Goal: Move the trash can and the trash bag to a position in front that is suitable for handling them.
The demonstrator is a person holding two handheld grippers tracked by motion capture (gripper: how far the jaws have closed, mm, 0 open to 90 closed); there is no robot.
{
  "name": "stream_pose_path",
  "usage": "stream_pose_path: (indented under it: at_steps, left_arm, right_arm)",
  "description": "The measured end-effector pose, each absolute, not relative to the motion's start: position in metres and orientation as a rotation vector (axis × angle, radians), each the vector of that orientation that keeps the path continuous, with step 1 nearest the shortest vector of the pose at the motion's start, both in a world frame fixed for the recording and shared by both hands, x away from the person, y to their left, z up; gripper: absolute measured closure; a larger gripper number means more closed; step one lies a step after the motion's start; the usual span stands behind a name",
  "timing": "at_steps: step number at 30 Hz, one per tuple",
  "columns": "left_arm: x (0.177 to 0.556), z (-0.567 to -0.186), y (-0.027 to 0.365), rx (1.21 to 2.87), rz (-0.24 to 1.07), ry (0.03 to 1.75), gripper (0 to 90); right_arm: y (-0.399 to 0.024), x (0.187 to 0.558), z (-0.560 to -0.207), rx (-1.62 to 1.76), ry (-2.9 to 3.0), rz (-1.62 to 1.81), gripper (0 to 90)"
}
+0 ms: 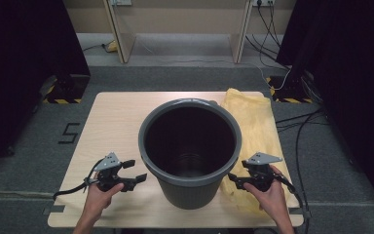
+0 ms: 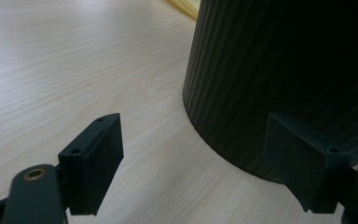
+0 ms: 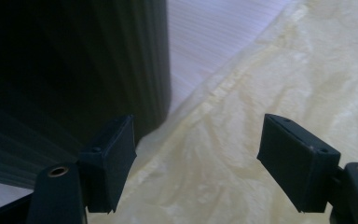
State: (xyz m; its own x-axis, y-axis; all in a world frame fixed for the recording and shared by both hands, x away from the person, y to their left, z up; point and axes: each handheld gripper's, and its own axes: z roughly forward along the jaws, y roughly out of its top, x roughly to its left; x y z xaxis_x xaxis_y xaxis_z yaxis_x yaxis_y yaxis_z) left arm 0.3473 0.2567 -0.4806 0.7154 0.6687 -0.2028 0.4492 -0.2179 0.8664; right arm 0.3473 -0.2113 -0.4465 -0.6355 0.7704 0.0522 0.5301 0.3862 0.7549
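Grey ribbed plastic bin stands upright mid-table, mouth open, on the light wood table. Yellow plastic bag lies flat just right of the bin, probably tucked a little under its base, hard to tell. Left gripper hovers beside the bin's left wall, jaws spread, nothing between them. Right gripper sits over the bag's near end by the bin's right wall, jaws also apart and holding nothing.
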Motion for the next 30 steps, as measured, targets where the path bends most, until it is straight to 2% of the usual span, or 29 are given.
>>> stream_pose_path:
  at_steps: [1, 5, 9, 15, 24, 30]
  left_arm:
    - [0.345, -0.477, 0.253, 1.901, 0.329, 0.875, 18.8]
    - [0.342, -0.47, 0.244, 1.885, 0.299, 0.843, 18.8]
    - [0.347, -0.467, 0.231, 1.935, 0.329, 0.815, 18.6]
    - [0.352, -0.465, 0.234, 1.95, 0.358, 0.838, 17.8]
    - [0.377, -0.462, 0.242, 1.968, 0.394, 0.883, 18.5]
    - [0.407, -0.458, 0.249, 1.99, 0.438, 0.926, 19.2]
  right_arm:
    - [-0.208, 0.347, -0.445, 1.133, 2.35, 1.109, 27.6]
    - [-0.197, 0.347, -0.442, 1.109, 2.355, 1.07, 29.0]
    - [-0.192, 0.351, -0.44, 1.11, 2.349, 1.078, 30.0]
    - [-0.184, 0.362, -0.435, 1.081, 2.366, 1.026, 30.9]
    - [-0.166, 0.395, -0.429, 1.042, 2.388, 0.945, 32.1]
    - [-0.155, 0.432, -0.427, 1.043, 2.421, 0.944, 33.9]
